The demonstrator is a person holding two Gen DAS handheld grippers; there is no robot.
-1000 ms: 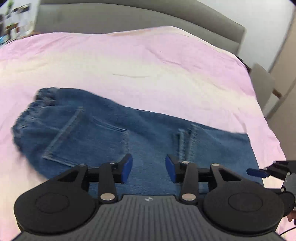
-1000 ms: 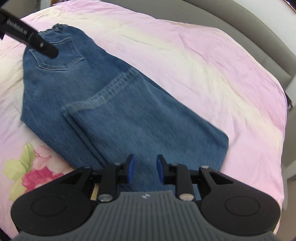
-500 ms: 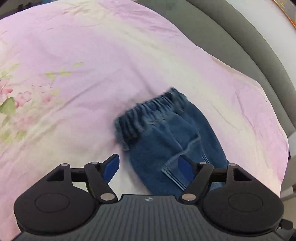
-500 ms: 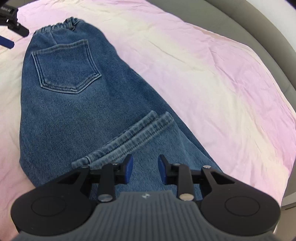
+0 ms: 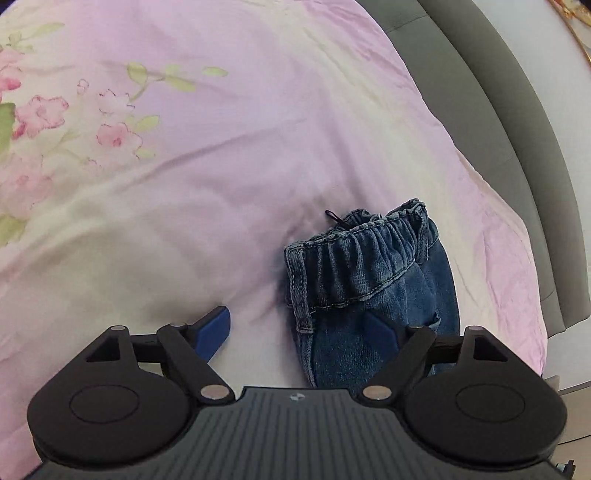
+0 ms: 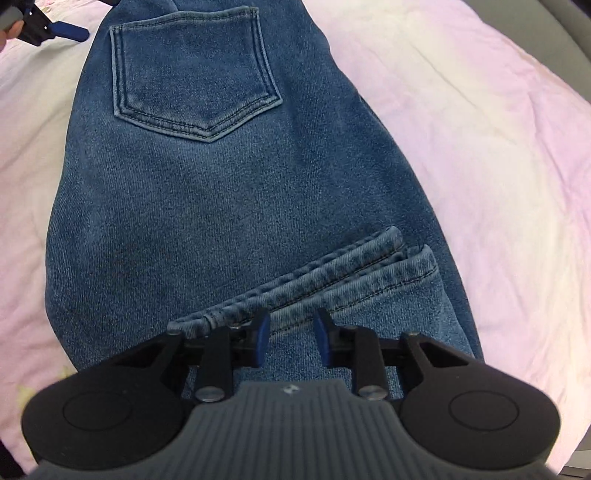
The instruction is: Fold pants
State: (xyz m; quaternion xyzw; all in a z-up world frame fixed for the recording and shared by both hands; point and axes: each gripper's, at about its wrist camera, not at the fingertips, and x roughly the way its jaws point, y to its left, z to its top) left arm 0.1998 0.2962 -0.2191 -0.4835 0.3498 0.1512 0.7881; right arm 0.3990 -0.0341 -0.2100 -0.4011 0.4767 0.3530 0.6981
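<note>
Blue denim pants [image 6: 221,203] lie on the bed with the back pocket [image 6: 192,74] up and the legs folded over, so the hems [image 6: 332,273] cross the middle. My right gripper [image 6: 291,339] hovers just behind the hems. It is open a narrow gap, with nothing pinched. My left gripper [image 5: 298,326] is at the elastic waistband [image 5: 354,240] end, its jaws opening wide. One finger is over the sheet, the other over the denim, and the waist corner lies between them, not pressed. A blue fingertip [image 6: 68,31] of the left gripper shows at the right wrist view's top left.
The pink floral bedsheet [image 5: 184,147] covers the bed all around the pants. A grey padded bed frame [image 5: 517,147] curves along the right side. A strip of floor [image 5: 576,413] shows past the bed's edge at lower right.
My left gripper swung from the middle of the pants to the waistband end, dropped lower, and spread its jaws wide. My right gripper moved in close to the hems with its gap unchanged.
</note>
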